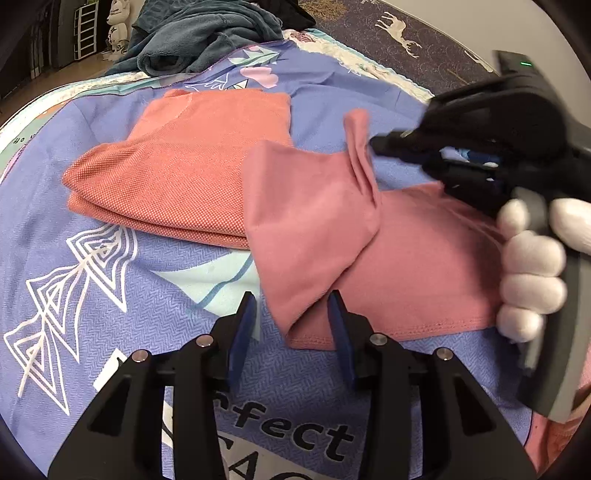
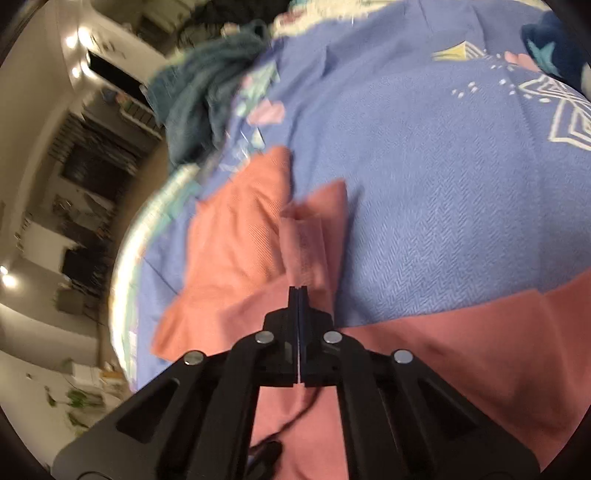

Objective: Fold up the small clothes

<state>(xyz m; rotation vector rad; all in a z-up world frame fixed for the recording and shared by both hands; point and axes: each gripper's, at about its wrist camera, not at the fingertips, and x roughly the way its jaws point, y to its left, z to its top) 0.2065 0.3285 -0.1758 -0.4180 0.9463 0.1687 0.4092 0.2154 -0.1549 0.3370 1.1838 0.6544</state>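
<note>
A pink garment [image 1: 406,258] lies partly folded on the lilac blanket, one flap turned over toward the left. My right gripper [image 1: 373,144] comes in from the right, shut on a raised pleat of that flap. In the right wrist view its jaws [image 2: 298,290] are pressed together with the pink cloth [image 2: 306,243] running out from the tips. My left gripper [image 1: 291,314] stands open at the front, its blue pads either side of the flap's lower corner without pressing it. A folded orange garment [image 1: 177,166] lies to the left, partly under the pink flap.
The patterned lilac blanket [image 1: 92,277] covers the bed. A crumpled teal blanket [image 1: 199,37] is heaped at the far edge, beside a dark deer-print cloth [image 1: 406,33]. A white-gloved hand [image 1: 528,273] holds the right gripper. The bed edge and floor lie far left.
</note>
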